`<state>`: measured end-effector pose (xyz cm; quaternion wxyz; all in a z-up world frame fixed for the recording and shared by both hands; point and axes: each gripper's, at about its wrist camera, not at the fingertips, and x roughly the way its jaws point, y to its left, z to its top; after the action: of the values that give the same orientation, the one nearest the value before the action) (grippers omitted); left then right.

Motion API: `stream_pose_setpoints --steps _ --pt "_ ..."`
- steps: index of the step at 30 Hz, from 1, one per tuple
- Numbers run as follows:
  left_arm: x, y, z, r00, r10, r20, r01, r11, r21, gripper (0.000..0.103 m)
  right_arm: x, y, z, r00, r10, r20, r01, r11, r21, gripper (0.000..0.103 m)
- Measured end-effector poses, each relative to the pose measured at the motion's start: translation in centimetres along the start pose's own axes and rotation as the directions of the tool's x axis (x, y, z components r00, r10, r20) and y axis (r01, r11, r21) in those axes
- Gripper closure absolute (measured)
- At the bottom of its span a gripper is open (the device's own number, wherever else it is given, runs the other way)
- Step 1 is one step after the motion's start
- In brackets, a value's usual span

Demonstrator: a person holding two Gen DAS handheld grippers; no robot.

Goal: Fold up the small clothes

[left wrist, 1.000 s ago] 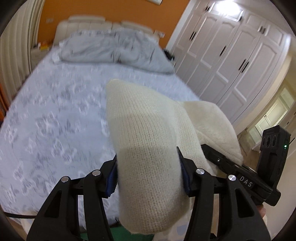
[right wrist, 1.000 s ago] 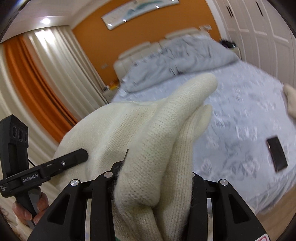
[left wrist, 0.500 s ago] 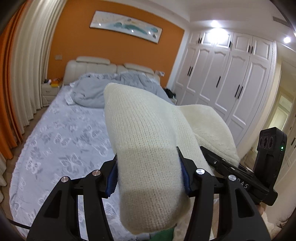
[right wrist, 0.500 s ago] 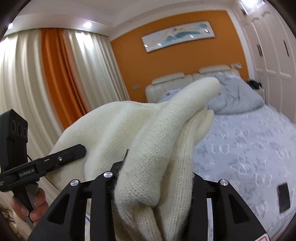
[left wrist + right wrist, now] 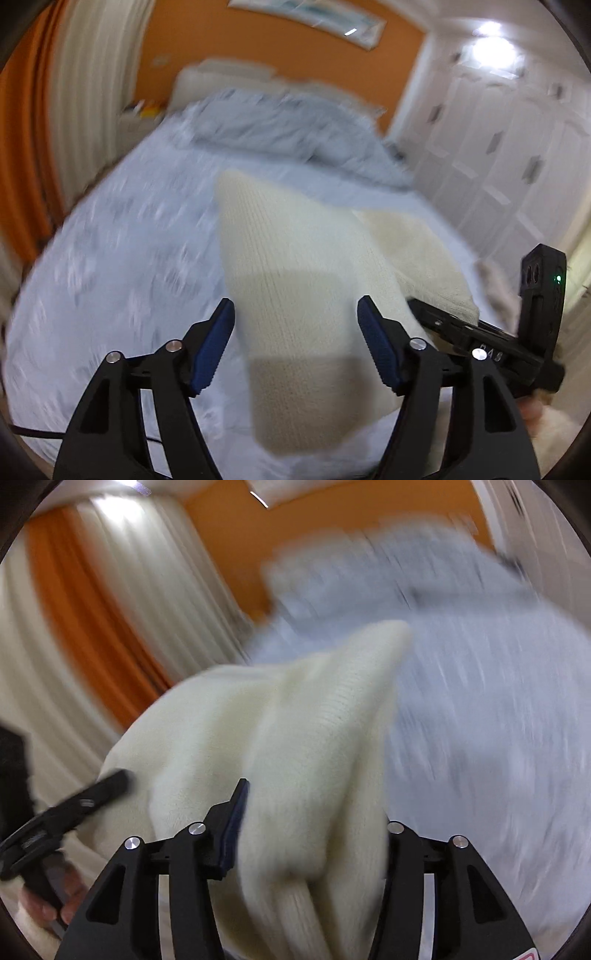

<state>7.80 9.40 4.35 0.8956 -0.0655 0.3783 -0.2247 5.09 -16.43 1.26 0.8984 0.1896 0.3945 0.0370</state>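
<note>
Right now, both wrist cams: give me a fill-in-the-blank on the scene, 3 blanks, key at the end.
1. Both grippers hold a knitted garment whose colour is ____.
2. The left gripper has pads coloured ____.
3. The wall behind the bed is painted ____.

Missing words: cream; blue; orange

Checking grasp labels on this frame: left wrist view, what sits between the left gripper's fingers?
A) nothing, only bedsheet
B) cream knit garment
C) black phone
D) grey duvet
B. In the left wrist view the cream knit garment fills the gap of the left gripper, running between its blue pads; the jaws stand parted, and the blur hides whether they still pinch it.
</note>
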Motion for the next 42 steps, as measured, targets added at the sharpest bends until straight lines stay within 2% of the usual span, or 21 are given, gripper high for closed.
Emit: stream_pose_setpoints --steps 2,4,7,9,10,11,12,13,16,18,20,21,22,24,26,28,31,33,36,38,42 --pt "4.4 3.3 -3.8 0.985 0.085 -0.153 -0.099 0.992 -0.084 0.038 4.6 -3.9 -3.1 0.983 -0.111 -0.146 0.124 0.989 0.082 0.058" --pt "6.1 6.7 -7.7 0.958 0.060 -0.281 -0.130 0.963 -0.235 0.042 5.0 -6.5 -5.5 0.970 -0.142 -0.199 0.171 0.975 0.138 0.058" --pt "3.3 8.4 -8.8 0.977 0.008 -0.211 -0.084 0.932 -0.352 0.038 2.6 -7.1 -6.2 0.975 -0.135 -0.175 0.159 0.979 0.130 0.058" --pt "2.2 8.2 -8.3 0.982 0.013 -0.190 -0.081 0.931 -0.355 0.035 1.2 -6.6 -5.9 0.981 -0.121 -0.154 0.138 0.984 0.109 0.058" --pt "1.7 7.9 -7.6 0.985 0.014 -0.174 -0.074 0.935 -0.346 0.035 0.8 -6.4 -5.8 0.984 -0.116 -0.135 0.129 0.987 0.096 0.067" --pt "1.5 7.2 -7.0 0.986 0.014 -0.165 -0.069 0.941 -0.331 0.035 0.4 -5.8 -5.6 0.987 -0.104 -0.120 0.114 0.990 0.079 0.089" --pt "1.5 6.5 -6.7 0.987 0.011 -0.160 -0.062 0.947 -0.315 0.035 0.8 -5.0 -5.4 0.988 -0.094 -0.121 0.101 0.994 0.051 0.099" --pt "1.7 5.4 -6.1 0.987 -0.001 -0.159 -0.044 0.959 -0.279 0.034 1.2 -4.3 -5.1 0.986 -0.088 -0.142 0.093 0.995 0.024 0.103" --pt "4.1 2.5 -6.1 0.977 0.006 -0.212 -0.042 0.985 -0.165 0.033 4.3 -2.9 -5.5 0.969 -0.106 -0.222 0.096 0.994 -0.057 0.103" --pt "6.7 1.7 -7.0 0.958 0.064 -0.280 -0.094 0.991 -0.093 0.034 7.9 -3.4 -6.5 0.928 -0.152 -0.340 0.133 0.988 -0.079 0.103" --pt "10.1 1.9 -8.8 0.911 0.145 -0.385 -0.170 0.985 -0.032 0.034 10.7 -4.8 -7.4 0.899 -0.178 -0.401 0.164 0.984 -0.071 0.103" --pt "11.0 2.1 -9.5 0.895 0.160 -0.416 -0.186 0.982 -0.024 0.033 10.6 -4.8 -7.2 0.900 -0.173 -0.400 0.166 0.985 -0.050 0.103" --pt "11.3 2.5 -9.9 0.891 0.155 -0.426 -0.192 0.980 -0.047 0.033 10.2 -4.6 -6.8 0.898 -0.169 -0.406 0.172 0.985 -0.029 0.103" --pt "10.6 2.9 -9.8 0.903 0.132 -0.409 -0.186 0.978 -0.094 0.033 8.2 -3.3 -6.0 0.917 -0.168 -0.363 0.168 0.985 -0.030 0.103" --pt "10.1 2.8 -9.8 0.904 0.139 -0.405 -0.190 0.978 -0.088 0.032 6.4 -1.8 -5.4 0.936 -0.177 -0.305 0.163 0.984 -0.074 0.103" --pt "10.1 2.7 -10.0 0.901 0.150 -0.407 -0.197 0.978 -0.075 0.032 6.9 -1.7 -5.3 0.928 -0.208 -0.309 0.187 0.977 -0.097 0.103" --pt "10.3 2.4 -10.1 0.897 0.159 -0.413 -0.204 0.977 -0.068 0.032 10.7 -3.9 -6.4 0.876 -0.249 -0.414 0.233 0.968 -0.089 0.103" --pt "10.4 2.0 -9.6 0.897 0.177 -0.405 -0.216 0.975 -0.051 0.033 9.9 -3.6 -6.2 0.887 -0.237 -0.396 0.238 0.970 -0.048 0.103" --pt "9.9 1.5 -9.0 0.901 0.216 -0.376 -0.234 0.972 -0.002 0.033 8.0 -1.9 -4.9 0.923 -0.217 -0.317 0.212 0.976 -0.050 0.103" --pt "9.9 1.2 -8.5 0.904 0.225 -0.364 -0.237 0.972 0.012 0.033 7.8 -1.3 -4.1 0.929 -0.237 -0.284 0.226 0.972 -0.072 0.103" --pt "9.9 0.4 -7.7 0.904 0.246 -0.348 -0.250 0.968 0.034 0.033 10.6 -2.8 -4.7 0.891 -0.277 -0.359 0.265 0.961 -0.082 0.103"
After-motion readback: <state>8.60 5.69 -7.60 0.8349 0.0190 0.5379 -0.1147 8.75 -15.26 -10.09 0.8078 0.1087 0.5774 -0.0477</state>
